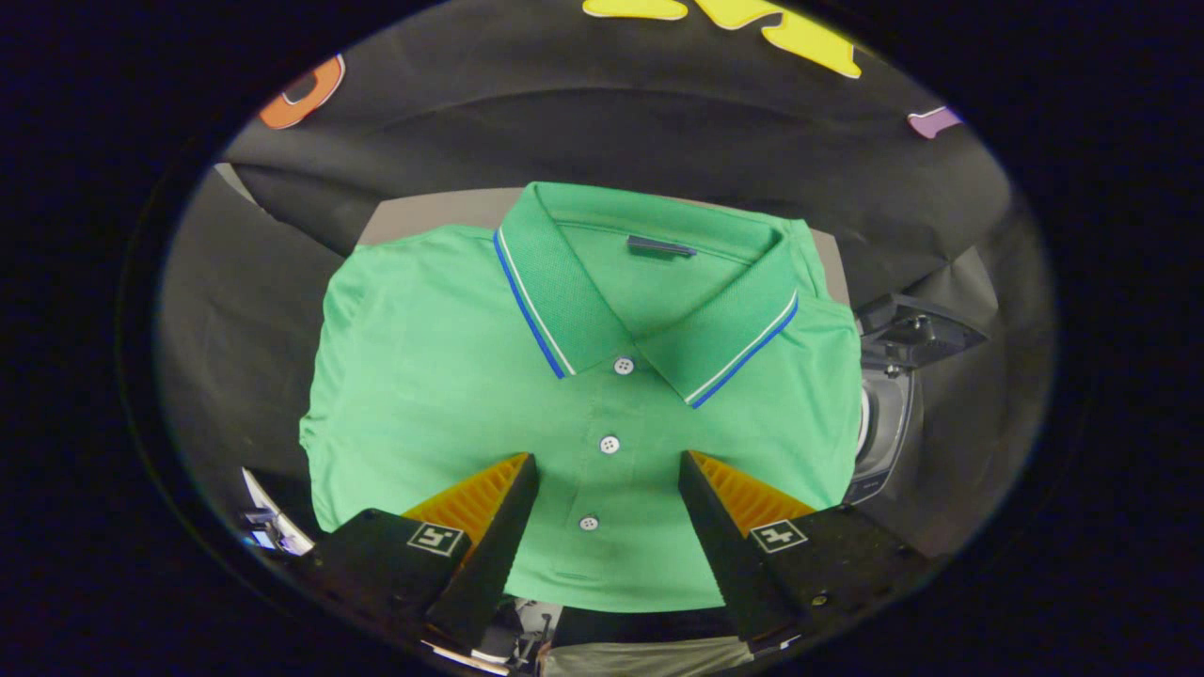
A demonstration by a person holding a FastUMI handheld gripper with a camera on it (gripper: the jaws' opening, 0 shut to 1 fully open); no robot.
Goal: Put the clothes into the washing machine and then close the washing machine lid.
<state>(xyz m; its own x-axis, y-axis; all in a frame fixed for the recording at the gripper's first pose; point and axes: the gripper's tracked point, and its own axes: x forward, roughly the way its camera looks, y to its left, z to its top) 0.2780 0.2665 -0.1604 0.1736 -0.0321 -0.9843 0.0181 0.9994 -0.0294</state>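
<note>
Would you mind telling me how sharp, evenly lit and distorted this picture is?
Gripper view: the green polo shirt is sharp and evenly lit, without glare; fisheye bulges its edges; the surroundings fall dark; the gripper hangs over it, jaws open, crisp.

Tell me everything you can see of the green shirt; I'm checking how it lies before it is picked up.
The green shirt is a polo of knit-looking fabric, folded flat, front up, on a grey surface. Its collar, edged in blue and white stripes, lies spread open beyond the placket, which carries three white buttons. A dark tag sits inside the neck. The sleeves are tucked out of sight. The tool hangs open over its lower part, fingers either side of the placket; contact cannot be told.
</note>
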